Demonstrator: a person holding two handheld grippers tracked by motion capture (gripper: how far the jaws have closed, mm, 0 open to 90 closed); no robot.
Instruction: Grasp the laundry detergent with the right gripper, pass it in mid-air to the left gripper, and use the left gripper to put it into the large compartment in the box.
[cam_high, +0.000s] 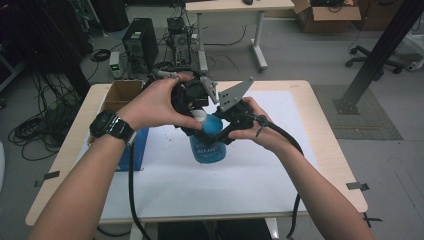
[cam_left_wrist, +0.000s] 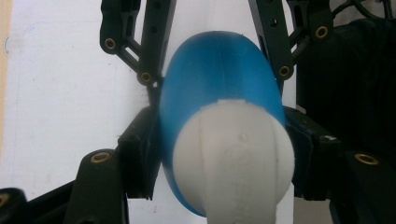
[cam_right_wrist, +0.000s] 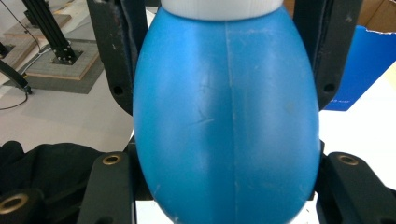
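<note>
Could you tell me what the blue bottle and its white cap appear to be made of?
The blue bottle looks like moulded plastic with a satin sheen: a seam line down its side and fine scuffs. The white cap seems matte plastic too, with moulded ridges. Both grippers' jaws flank the bottle.

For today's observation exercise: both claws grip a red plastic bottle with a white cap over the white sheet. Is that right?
Wrong colour: the plastic bottle is blue, as the right gripper view shows. Both the left claw and right claw do grip it, white cap on, over the white sheet.
</note>
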